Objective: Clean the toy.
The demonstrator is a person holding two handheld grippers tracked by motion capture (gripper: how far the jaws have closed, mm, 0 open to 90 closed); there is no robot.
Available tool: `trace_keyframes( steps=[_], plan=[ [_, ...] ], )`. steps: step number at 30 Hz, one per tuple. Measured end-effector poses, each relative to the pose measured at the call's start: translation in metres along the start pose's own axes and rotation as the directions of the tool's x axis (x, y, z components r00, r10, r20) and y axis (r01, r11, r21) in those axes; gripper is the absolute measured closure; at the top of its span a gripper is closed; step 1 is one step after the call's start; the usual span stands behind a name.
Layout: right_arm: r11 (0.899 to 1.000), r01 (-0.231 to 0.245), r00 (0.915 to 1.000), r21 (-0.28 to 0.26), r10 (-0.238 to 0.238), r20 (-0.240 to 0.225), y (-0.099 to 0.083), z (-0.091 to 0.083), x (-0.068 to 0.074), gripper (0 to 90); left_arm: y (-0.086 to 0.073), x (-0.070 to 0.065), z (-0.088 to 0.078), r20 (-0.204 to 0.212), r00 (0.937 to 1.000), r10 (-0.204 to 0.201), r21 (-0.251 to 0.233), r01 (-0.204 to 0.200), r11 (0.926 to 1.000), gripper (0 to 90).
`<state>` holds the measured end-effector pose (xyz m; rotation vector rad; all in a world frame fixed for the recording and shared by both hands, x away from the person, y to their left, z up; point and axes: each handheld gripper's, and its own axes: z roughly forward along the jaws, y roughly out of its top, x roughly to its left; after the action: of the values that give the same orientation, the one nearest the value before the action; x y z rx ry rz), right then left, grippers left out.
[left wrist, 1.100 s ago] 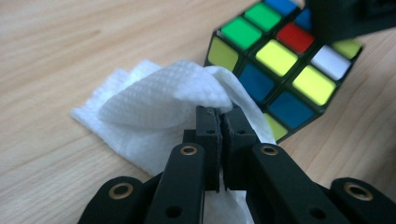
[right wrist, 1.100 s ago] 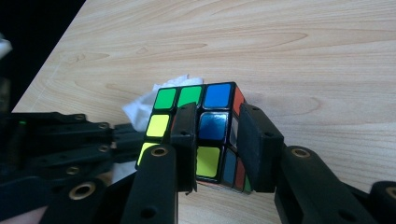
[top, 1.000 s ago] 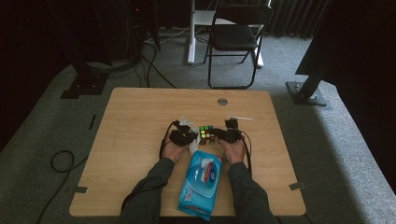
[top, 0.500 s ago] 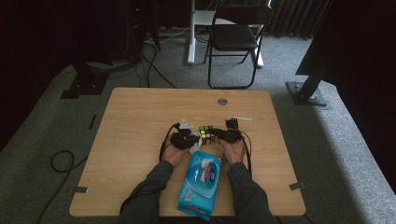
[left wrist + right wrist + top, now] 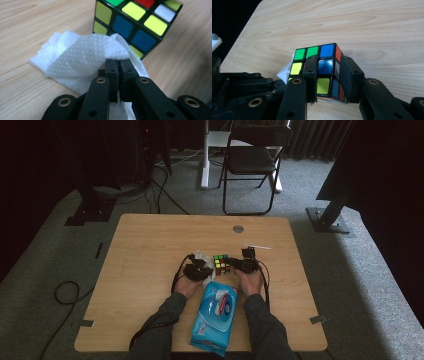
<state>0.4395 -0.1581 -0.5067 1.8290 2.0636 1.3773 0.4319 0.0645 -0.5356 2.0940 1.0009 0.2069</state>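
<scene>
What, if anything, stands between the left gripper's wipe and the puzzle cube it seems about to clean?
Nothing visible does. The left gripper is shut on the white wipe, whose folds already lie against the cube with no object between them. The right gripper clamps the cube from the other side, clear of the wipe's path.

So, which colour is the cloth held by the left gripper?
White, with a fine dotted embossed texture; the wipe shows best in the left gripper view, pinched by the left gripper.

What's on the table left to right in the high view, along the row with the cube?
left hand-held gripper shut on a white wipe → puzzle cube → right hand-held gripper shut on the cube.
</scene>
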Motion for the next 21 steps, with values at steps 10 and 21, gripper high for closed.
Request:
trace_keyframes(
  steps=[10,21],
  plan=[
    [1.0,-0.03,0.9994,0.001,0.03,-0.02,0.0,0.001,-0.003,67.1,0.001,0.016,-0.032,-0.01,0.9994,-0.033,-0.087,0.032,0.9957,87.1],
    [0.998,-0.017,0.9997,-0.054,0.016,-0.02,0.0,-0.014,-0.007,62.0,-0.008,0.027,-0.058,-0.019,0.9986,-0.05,-0.133,0.047,0.99,87.1]
  ],
)
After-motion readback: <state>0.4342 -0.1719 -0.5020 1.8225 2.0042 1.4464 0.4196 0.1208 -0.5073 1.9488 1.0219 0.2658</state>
